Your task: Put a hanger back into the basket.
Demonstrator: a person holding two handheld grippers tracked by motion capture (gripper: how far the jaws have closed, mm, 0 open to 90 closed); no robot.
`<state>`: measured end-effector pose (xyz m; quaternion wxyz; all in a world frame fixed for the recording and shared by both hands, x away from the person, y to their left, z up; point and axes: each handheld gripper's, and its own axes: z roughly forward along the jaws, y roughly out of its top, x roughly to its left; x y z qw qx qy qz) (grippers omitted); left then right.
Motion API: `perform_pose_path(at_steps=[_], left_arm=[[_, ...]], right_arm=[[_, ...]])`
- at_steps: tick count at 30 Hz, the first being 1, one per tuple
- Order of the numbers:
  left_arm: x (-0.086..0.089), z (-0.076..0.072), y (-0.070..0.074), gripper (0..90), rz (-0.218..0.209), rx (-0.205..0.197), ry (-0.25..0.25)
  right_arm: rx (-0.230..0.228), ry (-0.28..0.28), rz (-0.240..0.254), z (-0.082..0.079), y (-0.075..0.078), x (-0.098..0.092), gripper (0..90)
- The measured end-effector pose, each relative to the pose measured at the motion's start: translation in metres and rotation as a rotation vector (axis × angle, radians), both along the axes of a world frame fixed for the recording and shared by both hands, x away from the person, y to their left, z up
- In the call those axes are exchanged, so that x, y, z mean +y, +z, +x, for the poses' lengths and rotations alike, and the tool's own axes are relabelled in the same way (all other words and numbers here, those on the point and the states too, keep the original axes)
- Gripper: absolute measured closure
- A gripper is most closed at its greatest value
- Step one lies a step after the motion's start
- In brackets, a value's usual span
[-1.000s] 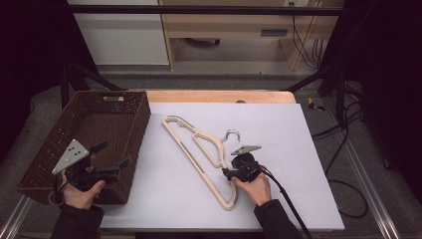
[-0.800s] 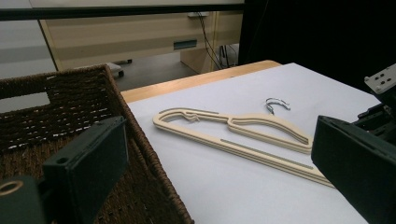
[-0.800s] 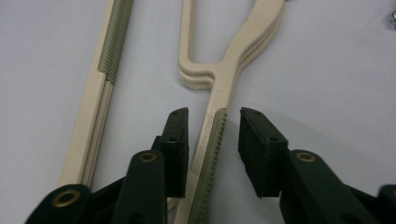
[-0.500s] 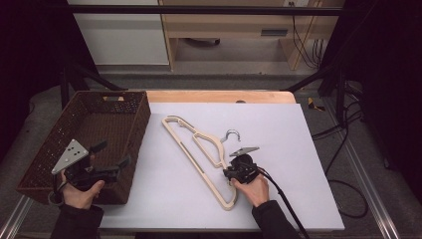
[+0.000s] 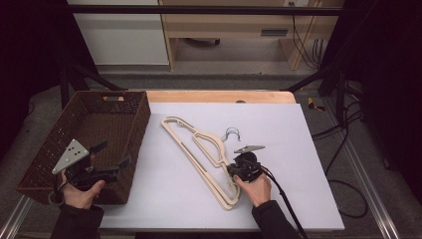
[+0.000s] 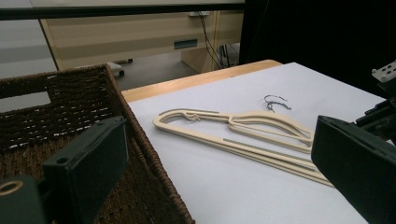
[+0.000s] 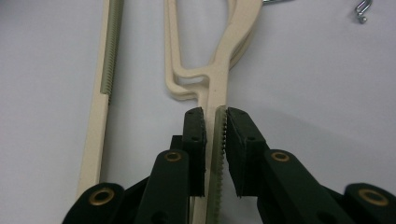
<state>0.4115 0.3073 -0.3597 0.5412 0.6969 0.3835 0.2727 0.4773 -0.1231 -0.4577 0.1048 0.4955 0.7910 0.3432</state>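
Ribbed hanger (image 7: 217,88) arm between right gripper (image 7: 215,140) pads, close up.

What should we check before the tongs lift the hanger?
1. Right tongs have just been closing, with the hanger arm between the jaws: ok.
2. Pads pressing firmly on it: cannot tell.
3. More than one hanger seems stacked; whether only one is caught: cannot tell.
4. Left tongs open and holding nothing, over the basket: ok.
5. Hanger's metal hook lies free on the white tabletop: ok.
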Motion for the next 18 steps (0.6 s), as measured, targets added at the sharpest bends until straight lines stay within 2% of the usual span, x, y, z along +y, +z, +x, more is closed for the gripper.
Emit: perform_pose_path(at_steps=[8,14,16,18], left_arm=[[-0.002,0.000,0.000,3.6,0.003,0.000,-0.002],[-0.006,-0.001,0.002,3.6,0.003,-0.003,-0.010],[-0.008,-0.002,0.004,3.7,0.003,-0.003,-0.018],[-0.013,-0.002,0.005,3.8,0.004,0.000,-0.025]], right_arm=[[-0.030,-0.022,0.002,-0.001,0.004,-0.005,79.4],[-0.057,-0.015,-0.001,-0.001,0.006,-0.006,79.5],[-0.086,-0.008,-0.010,-0.003,0.008,-0.007,79.6],[-0.096,-0.007,-0.011,-0.003,0.009,-0.007,79.6]])
